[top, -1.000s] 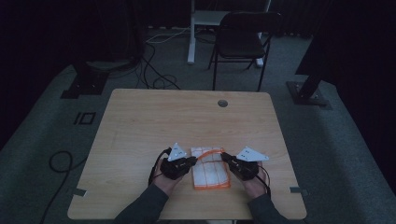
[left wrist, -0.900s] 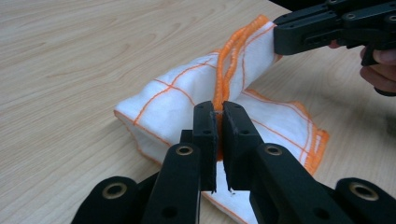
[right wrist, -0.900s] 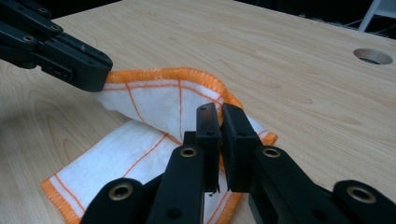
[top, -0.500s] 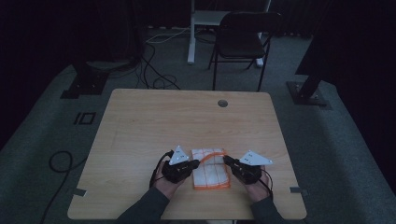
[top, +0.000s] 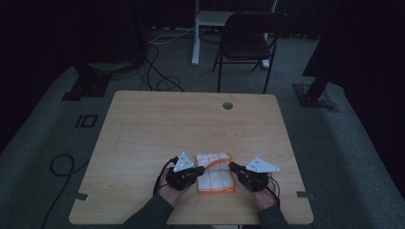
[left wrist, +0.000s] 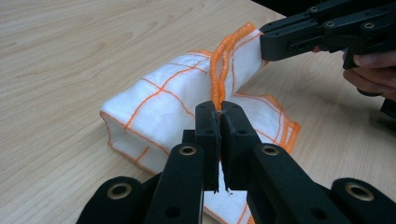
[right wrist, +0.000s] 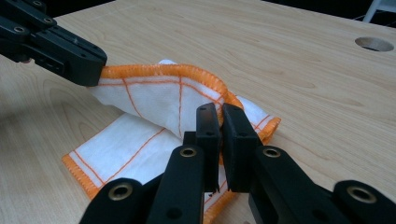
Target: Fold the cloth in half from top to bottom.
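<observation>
Pale wooden table (top: 157,124) bears one orange-edged white cloth (top: 217,179).

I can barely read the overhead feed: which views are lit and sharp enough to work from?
High view: dim and dark, the cloth small, its detail soft. Left gripper view: bright, sharp on the cloth's orange hem. Right gripper view: equally bright, the table grain crisp, no glare.

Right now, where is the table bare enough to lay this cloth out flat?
The wooden table is bare from the white orange-edged cloth back to the round cable hole, and out to the left and right edges. The near edge is crowded: both tools pinch the cloth there.
</observation>
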A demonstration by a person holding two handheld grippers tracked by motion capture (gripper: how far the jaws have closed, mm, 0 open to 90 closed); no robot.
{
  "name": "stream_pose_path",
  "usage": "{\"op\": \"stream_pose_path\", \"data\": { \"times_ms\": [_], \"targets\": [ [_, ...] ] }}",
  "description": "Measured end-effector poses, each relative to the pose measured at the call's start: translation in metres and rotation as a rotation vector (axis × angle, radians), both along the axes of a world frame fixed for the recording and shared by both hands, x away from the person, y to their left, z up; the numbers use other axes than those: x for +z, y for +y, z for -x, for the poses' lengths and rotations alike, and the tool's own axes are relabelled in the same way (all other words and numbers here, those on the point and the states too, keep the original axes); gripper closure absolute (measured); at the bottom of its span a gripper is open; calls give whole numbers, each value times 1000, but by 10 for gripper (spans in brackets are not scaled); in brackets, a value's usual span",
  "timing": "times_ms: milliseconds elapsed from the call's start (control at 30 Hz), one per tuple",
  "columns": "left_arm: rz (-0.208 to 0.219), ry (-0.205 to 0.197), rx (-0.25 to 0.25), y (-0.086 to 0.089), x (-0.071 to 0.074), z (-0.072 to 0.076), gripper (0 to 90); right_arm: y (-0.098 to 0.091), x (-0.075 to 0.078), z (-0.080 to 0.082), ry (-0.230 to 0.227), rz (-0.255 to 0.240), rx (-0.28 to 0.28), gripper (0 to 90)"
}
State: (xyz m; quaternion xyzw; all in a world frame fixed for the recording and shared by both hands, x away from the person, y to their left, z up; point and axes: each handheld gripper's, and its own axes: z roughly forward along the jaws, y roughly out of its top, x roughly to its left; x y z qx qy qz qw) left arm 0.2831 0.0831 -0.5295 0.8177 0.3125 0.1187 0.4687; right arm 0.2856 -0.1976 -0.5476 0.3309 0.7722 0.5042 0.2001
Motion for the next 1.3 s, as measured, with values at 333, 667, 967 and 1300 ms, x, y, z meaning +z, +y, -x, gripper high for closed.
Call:
{"op": "stream_pose_path", "data": {
  "times_ms": [333,667,967,1300],
  "targets": [
    [-6,6,-10,-2,-4,4,873,-1,-2,4,9,6,2,859],
    [-7,5,-24,-3,-3,10,874,-3,-2,10,11,2,5,858],
    [-11,11,-32,-4,-6,14,874,-7,-5,15,29,5,12,855],
    [-31,37,-33,-2,-17,17,874,-8,-11,18,54,29,39,805]
  ]
}}
